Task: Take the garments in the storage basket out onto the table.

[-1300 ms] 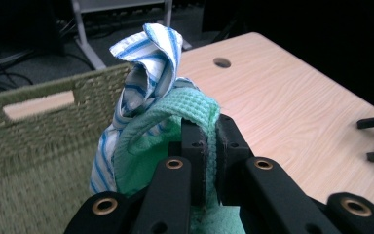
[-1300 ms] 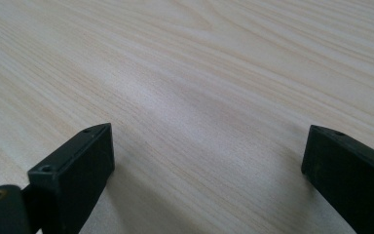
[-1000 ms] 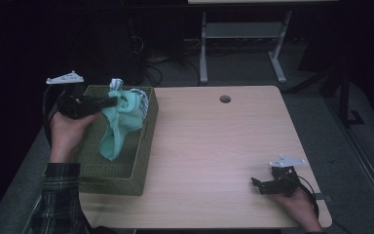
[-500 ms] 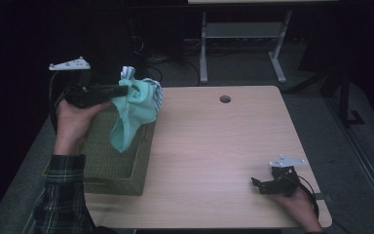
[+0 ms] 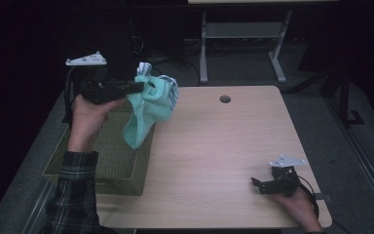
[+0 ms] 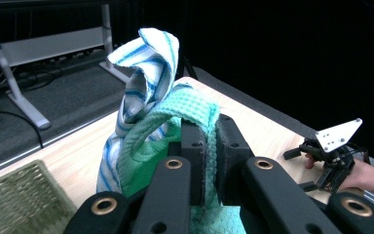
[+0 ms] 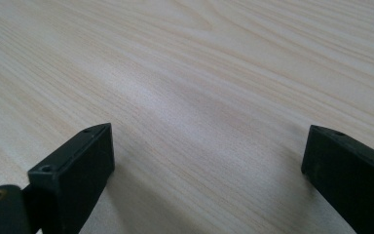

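Right gripper point(image 5: 262, 185) sits nearest, at the near right corner of the wooden table point(image 5: 224, 146), held low in the person's right hand point(image 5: 294, 204); in the right gripper view its two black jaws stand wide apart with bare pale wood grain between them and nothing in their grasp

Farther off on the left side, the left gripper point(image 5: 139, 87) is raised above the table's far left corner in the left hand point(image 5: 90, 114), the plaid sleeve point(image 5: 73, 195) running down to the bottom edge. Its jaws are pinched tight on a mint-green waffle-weave cloth point(image 6: 190, 126), the fabric squeezed between the pads in the left gripper view. A white cloth with blue stripes point(image 6: 143, 73) is bunched up with the green one and pokes above it. The green cloth point(image 5: 146, 114) hangs down from the jaws, its lower tip over the right edge of the olive woven basket point(image 5: 102, 161), which stands on the table's left side

Beyond, a round cable hole point(image 5: 225, 99) marks the table's far edge, and a grey desk frame point(image 5: 243, 44) stands on the dark floor behind
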`<move>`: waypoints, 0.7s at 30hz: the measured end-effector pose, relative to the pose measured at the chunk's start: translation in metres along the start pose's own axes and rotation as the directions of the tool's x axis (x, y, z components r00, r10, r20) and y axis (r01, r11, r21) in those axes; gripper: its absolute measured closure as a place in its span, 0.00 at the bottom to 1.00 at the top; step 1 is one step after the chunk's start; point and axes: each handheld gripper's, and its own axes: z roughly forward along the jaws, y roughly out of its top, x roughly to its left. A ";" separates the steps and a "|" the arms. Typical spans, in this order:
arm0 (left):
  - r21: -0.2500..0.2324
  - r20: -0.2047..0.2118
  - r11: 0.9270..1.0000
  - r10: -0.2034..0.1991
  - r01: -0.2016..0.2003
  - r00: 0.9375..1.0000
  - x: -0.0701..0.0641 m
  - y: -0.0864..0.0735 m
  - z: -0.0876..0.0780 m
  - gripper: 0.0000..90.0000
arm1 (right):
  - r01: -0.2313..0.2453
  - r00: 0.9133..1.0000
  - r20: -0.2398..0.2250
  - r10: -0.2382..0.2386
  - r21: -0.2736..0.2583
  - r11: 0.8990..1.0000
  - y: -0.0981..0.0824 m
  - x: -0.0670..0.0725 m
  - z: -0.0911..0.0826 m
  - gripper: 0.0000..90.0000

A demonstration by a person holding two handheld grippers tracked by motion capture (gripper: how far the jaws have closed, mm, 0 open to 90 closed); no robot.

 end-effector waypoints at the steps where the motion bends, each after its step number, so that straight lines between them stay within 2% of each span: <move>1: -0.002 0.005 1.000 0.002 -0.002 1.000 -0.002 0.001 0.002 0.93 | 0.000 1.000 0.000 0.000 0.000 1.000 0.000 0.000 0.000 0.05; 11: 0.011 0.052 1.000 0.026 -0.027 0.998 -0.017 0.003 0.028 0.93 | 0.000 1.000 0.000 0.000 0.000 1.000 0.000 0.000 0.000 0.05; 21: 0.042 0.109 0.997 0.053 -0.058 0.993 -0.037 0.002 0.059 0.93 | -0.001 1.000 -0.001 0.001 0.001 1.000 0.000 0.000 0.000 0.05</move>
